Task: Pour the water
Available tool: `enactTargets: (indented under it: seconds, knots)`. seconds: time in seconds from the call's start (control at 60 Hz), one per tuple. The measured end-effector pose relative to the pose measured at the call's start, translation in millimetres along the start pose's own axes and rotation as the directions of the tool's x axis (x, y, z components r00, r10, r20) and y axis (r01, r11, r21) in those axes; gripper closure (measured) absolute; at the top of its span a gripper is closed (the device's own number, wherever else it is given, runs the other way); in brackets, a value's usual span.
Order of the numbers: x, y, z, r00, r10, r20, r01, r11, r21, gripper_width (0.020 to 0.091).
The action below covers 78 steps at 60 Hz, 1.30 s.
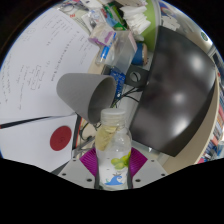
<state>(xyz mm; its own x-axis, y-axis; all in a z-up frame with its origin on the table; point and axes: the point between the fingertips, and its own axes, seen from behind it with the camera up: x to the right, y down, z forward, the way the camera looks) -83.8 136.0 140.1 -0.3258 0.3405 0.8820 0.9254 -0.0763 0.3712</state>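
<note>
A clear plastic water bottle [113, 145] with a green and blue label sits upright between my fingers, both pink pads [88, 161] pressing its sides. My gripper [112, 166] is shut on it. The bottle's open neck points toward a grey cup [88, 93] lying tilted just beyond it, its dark mouth facing the bottle. Whether water is flowing is not visible.
A large black rounded object [175, 85], like a chair back, fills the space to the right. White paper with writing [40, 60] covers the table on the left, with a red disc [62, 136] near the fingers. Cluttered boxes and packages [115, 30] lie beyond the cup.
</note>
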Motion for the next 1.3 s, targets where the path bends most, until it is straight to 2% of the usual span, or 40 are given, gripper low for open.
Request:
enactTargets:
  seconds: [0.083,0.167,0.267,0.35,0.5,0.617,0.683,1.1,1.2,1.3]
  knots:
    - [8.3,-3.7,-6.6,0.993,0.119,0.005,-0.119,0.993,0.020,0.0729]
    - [14.4,-1.3,-16.7,0.922,0.383,0.058,-0.385,0.922,0.044,0.0730]
    - [24.7,4.9,-29.0,0.714,0.688,0.128,-0.698,0.714,0.052,0.0729]
    - [25.2,18.7,-32.7,0.467,0.866,0.179,-0.882,0.471,0.017,0.0728]
    - [20.7,34.5,-28.5,-0.026,0.965,0.261,-0.999,-0.021,-0.024,0.0730]
    - [9.2,49.3,-18.6,-0.233,0.938,0.255,-0.972,-0.236,-0.019,0.0728]
    - [1.0,47.0,-11.0,-0.272,0.925,0.265,-0.960,-0.279,-0.011,0.0728]
    - [-57.3,-1.0,20.7,-0.258,0.903,0.343,-0.960,-0.281,0.019,0.0721]
    - [-60.0,0.2,20.8,-0.270,0.902,0.337,-0.954,-0.298,0.031,0.0700]
    - [-60.6,1.5,19.2,-0.278,0.906,0.318,-0.952,-0.305,0.038,0.0636]
